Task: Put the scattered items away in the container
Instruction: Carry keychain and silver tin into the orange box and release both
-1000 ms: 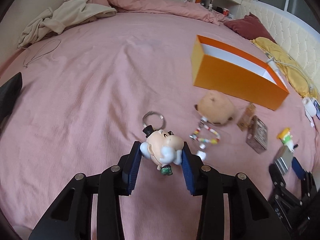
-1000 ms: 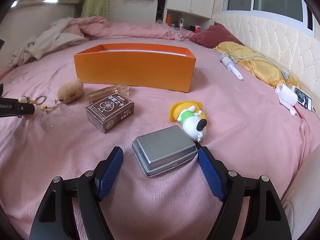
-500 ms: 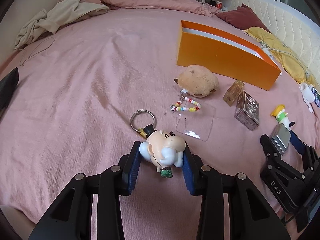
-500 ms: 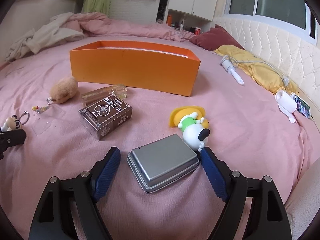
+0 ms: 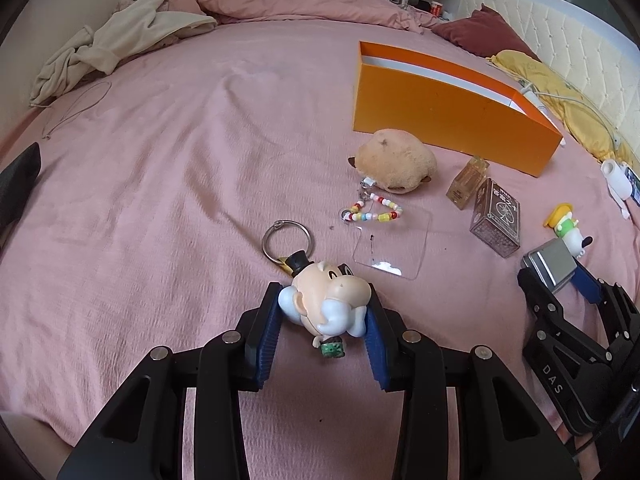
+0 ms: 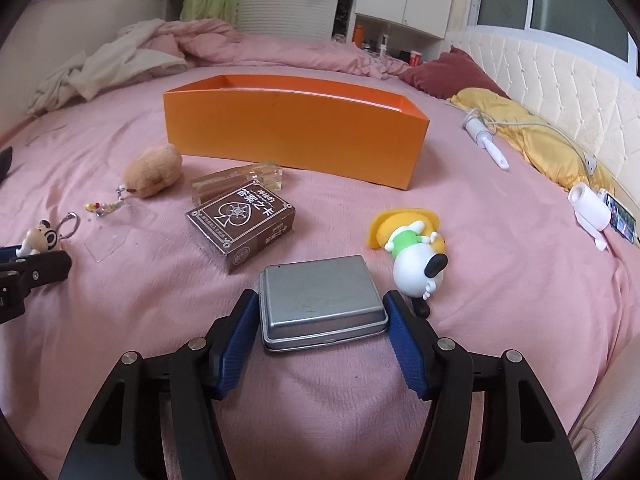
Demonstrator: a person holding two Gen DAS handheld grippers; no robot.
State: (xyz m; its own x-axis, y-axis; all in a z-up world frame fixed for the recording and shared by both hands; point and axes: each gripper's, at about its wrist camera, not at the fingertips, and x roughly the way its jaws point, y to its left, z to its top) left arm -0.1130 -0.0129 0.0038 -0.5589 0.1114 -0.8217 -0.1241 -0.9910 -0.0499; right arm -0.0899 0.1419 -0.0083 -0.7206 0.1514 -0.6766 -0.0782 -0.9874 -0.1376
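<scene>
My left gripper is shut on a cartoon-head keychain with a metal ring, low over the pink bed. My right gripper is closed around a grey metal tin, its pads against the tin's sides; the tin rests on the bed. The orange box stands open further back, also in the right wrist view. Loose on the bed: a tan plush, a bead strap with a clear card sleeve, a brown card box, an amber bottle and a white dog figure.
A lint roller, yellow blanket, a white roll and a phone lie at the right. Crumpled bedding and a dark red pillow lie at the back. The padded headboard runs along the right.
My left gripper with the keychain has drawn back toward me and lowered. My right gripper has moved forward and narrowed from wide open onto the tin's sides.
</scene>
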